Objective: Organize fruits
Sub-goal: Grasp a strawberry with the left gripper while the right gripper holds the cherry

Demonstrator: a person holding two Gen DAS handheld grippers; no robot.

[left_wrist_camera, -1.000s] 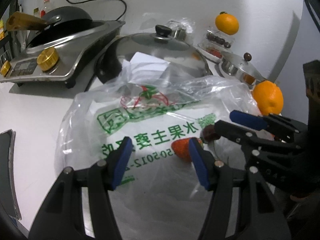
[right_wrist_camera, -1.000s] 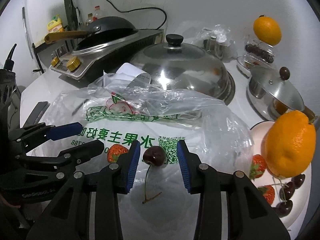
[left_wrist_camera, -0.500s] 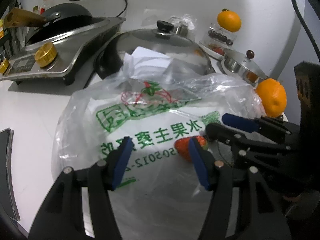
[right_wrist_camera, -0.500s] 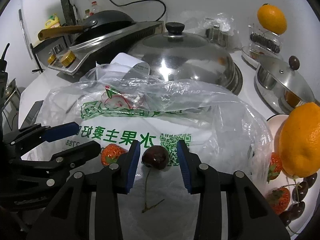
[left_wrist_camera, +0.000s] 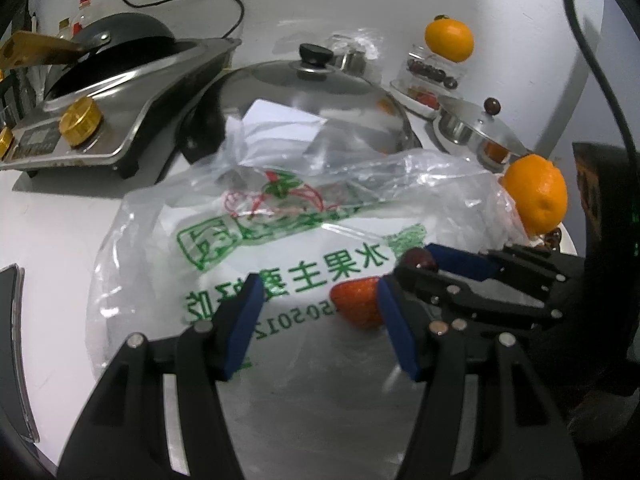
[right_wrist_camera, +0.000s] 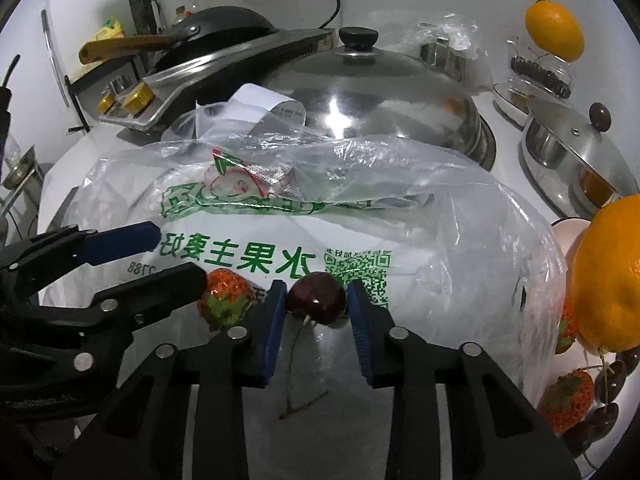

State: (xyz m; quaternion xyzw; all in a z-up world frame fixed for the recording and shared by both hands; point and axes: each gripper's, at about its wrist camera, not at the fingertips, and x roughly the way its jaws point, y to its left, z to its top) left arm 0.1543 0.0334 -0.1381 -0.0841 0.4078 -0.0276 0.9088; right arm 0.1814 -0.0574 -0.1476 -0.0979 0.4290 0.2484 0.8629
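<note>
A dark red cherry (right_wrist_camera: 318,304) with its stem lies on a clear plastic bag (right_wrist_camera: 400,220) printed in green. My right gripper (right_wrist_camera: 317,292) is closing on it, and both blue pads touch its sides. Beside it on the left lies a red strawberry (right_wrist_camera: 226,298). In the left wrist view the strawberry (left_wrist_camera: 356,306) sits between the fingers of my left gripper (left_wrist_camera: 319,286), close to the right pad. That gripper is open, with a wide gap on the left. A white plate (right_wrist_camera: 564,236) at the right holds an orange (right_wrist_camera: 608,276), strawberries (right_wrist_camera: 566,396) and cherries (right_wrist_camera: 604,376).
Behind the bag stand a large domed steel lid (right_wrist_camera: 380,92), a small lidded steel pot (right_wrist_camera: 572,152) and an induction cooker (right_wrist_camera: 224,64) with a black wok. A second orange (right_wrist_camera: 554,30) rests on a clear fruit box at the back right. A dark flat device (left_wrist_camera: 8,340) lies at the left edge.
My right gripper's jaws have drawn in from a loose gap around the cherry until both pads touch it. My left gripper has kept its place and opening.
</note>
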